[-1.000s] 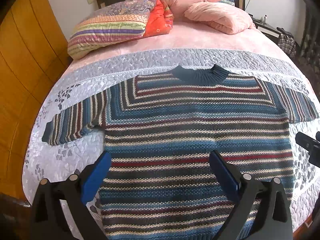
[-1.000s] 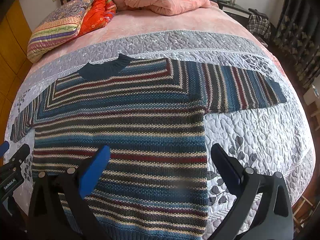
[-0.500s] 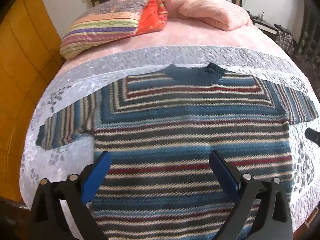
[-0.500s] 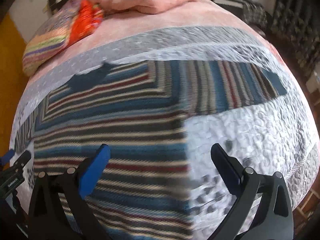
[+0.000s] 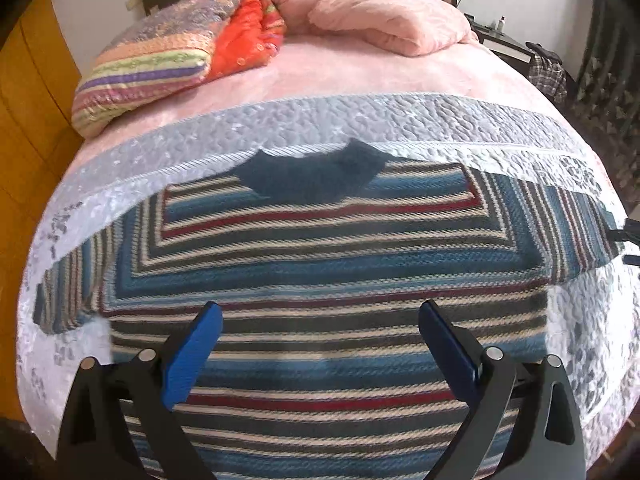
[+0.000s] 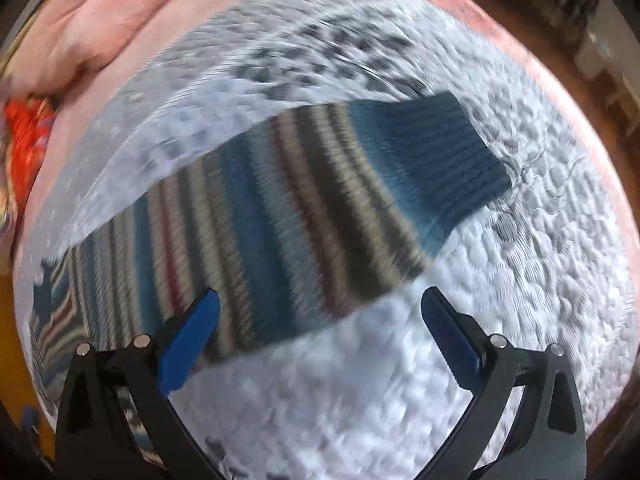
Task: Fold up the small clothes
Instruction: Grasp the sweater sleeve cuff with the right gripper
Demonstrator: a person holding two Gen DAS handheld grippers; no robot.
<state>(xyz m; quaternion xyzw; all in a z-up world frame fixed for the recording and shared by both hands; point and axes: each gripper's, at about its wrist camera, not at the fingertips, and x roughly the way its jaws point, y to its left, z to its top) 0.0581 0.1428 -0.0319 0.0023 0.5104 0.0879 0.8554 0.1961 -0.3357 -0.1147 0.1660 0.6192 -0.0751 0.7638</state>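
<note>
Right wrist view puts your right gripper (image 6: 320,332), fingers spread and empty, over the sweater's right sleeve (image 6: 320,208); its long axis runs up and rightward to the dark cuff (image 6: 448,152); your left gripper (image 5: 320,344), likewise spread, hovers above the sweater (image 5: 320,280) lying flat on the quilt (image 5: 360,120); judge the right hand nearer that sleeve.
</note>
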